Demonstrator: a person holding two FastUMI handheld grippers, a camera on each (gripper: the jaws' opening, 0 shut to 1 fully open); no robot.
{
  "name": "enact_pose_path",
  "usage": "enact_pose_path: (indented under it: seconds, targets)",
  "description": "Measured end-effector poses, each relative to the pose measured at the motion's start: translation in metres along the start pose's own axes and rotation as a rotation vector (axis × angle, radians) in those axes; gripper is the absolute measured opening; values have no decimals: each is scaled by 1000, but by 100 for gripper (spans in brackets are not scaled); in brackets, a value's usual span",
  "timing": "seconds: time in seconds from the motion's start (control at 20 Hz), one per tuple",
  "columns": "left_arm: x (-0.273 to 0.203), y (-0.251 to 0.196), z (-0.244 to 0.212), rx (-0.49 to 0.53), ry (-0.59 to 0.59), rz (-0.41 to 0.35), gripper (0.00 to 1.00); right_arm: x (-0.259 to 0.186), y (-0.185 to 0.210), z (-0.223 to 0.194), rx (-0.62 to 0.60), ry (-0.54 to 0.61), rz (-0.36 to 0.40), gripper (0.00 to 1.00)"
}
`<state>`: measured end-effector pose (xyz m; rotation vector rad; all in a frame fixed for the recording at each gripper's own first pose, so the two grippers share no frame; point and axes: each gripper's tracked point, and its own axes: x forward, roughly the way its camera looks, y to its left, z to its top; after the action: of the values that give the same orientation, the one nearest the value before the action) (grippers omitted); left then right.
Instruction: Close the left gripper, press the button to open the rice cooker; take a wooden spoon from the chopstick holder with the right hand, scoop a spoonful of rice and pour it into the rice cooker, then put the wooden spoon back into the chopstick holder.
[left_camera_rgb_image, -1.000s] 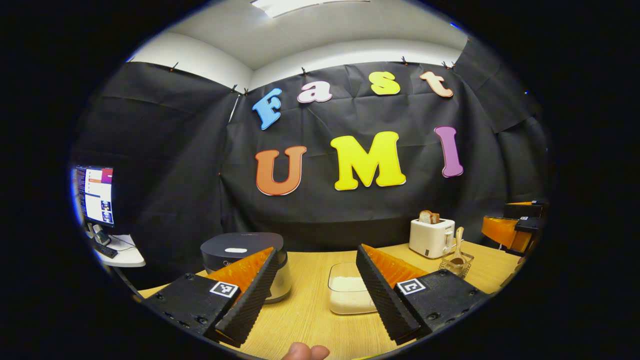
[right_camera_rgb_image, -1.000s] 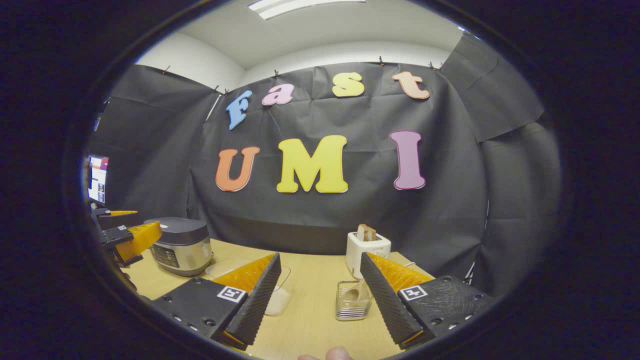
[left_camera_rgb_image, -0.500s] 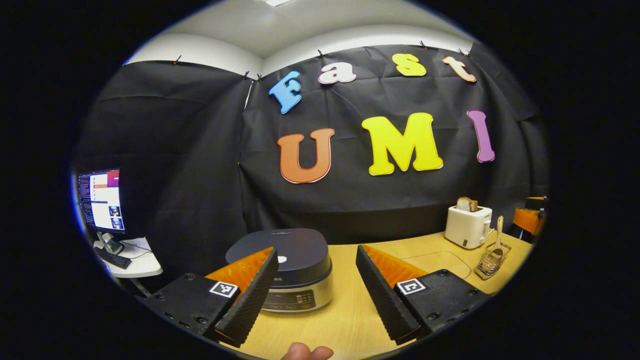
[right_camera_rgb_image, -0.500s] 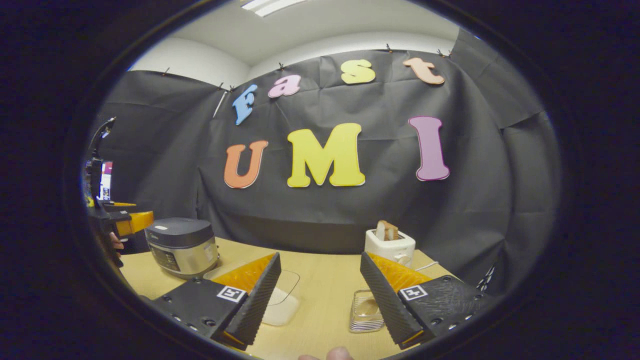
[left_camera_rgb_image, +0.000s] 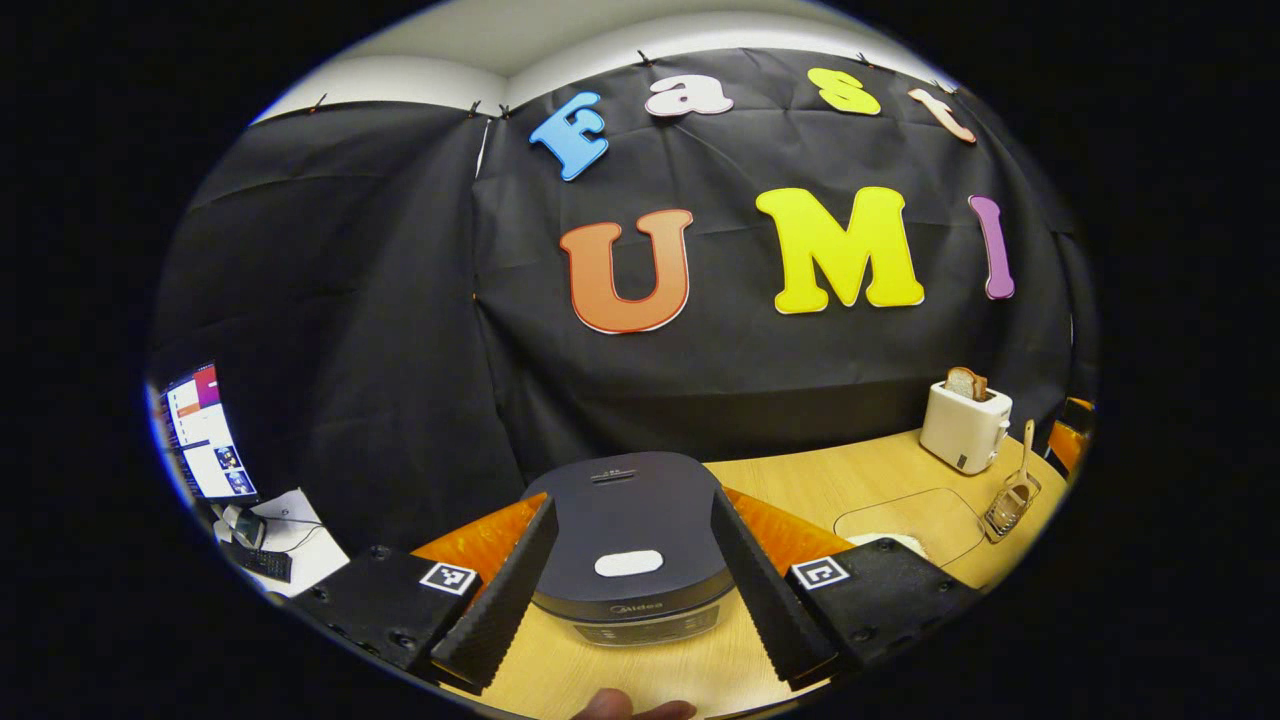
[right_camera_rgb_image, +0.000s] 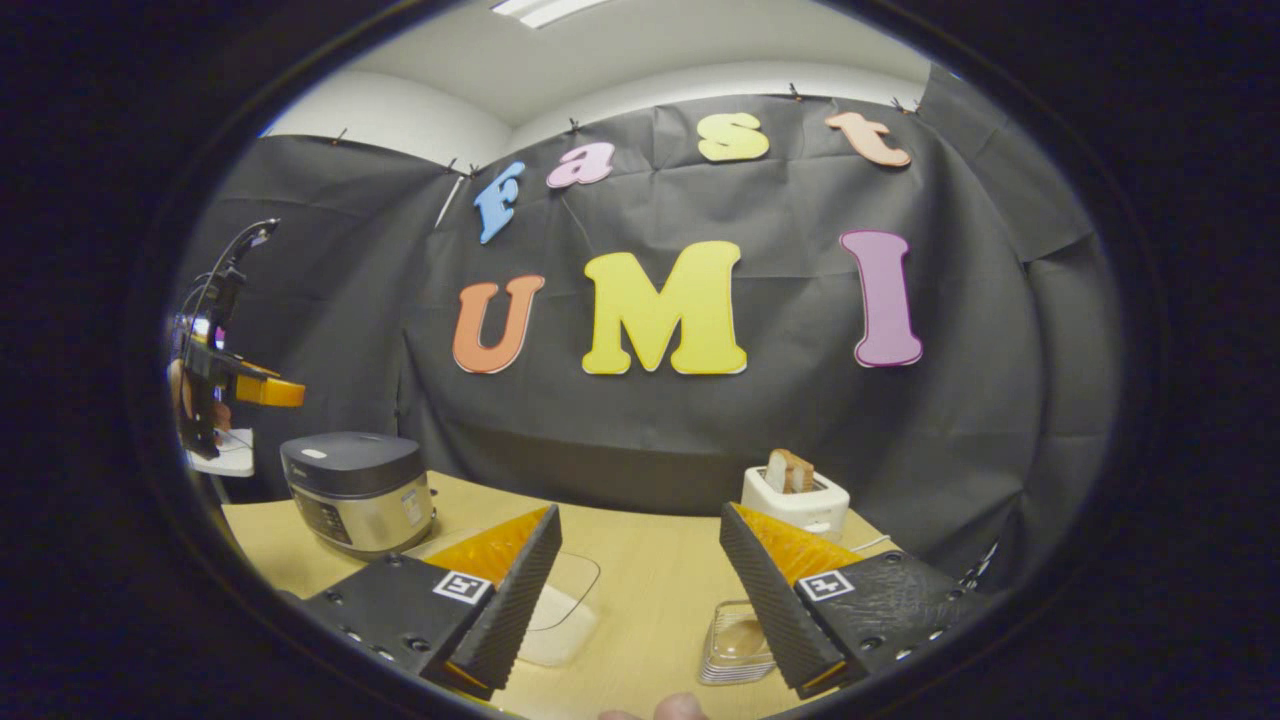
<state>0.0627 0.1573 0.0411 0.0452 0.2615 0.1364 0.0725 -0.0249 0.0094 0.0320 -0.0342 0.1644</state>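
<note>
Left claw (left_camera_rgb_image: 625, 600) is spread wide above the closed rice cooker (left_camera_rgb_image: 630, 545), fingers flanking its lid. Right claw (right_camera_rgb_image: 640, 600) is also wide, over the desk (right_camera_rgb_image: 640, 560). Wooden spoon (left_camera_rgb_image: 1025, 455) stands in the chopstick holder (left_camera_rgb_image: 1010, 505), beside the toaster (left_camera_rgb_image: 965, 425) and rice container (right_camera_rgb_image: 560, 610).

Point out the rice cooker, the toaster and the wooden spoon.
rice cooker (left_camera_rgb_image: 625, 510): left gripper view, on the closed dark lid.
toaster (left_camera_rgb_image: 963, 428): left gripper view, on its white front wall.
wooden spoon (left_camera_rgb_image: 1027, 450): left gripper view, on the upright handle above the holder.
</note>
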Motion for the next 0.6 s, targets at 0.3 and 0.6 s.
enact_pose_path:
  seconds: [0.3, 0.6]
  targets:
    - [-1, 27, 60, 25, 0, 40, 92, -8, -3, 14, -1, -29, 8, 94]
    - [-11, 40, 129, 67, -42, 92, 87, -14, -6, 20, 14, -35, 32, 94]
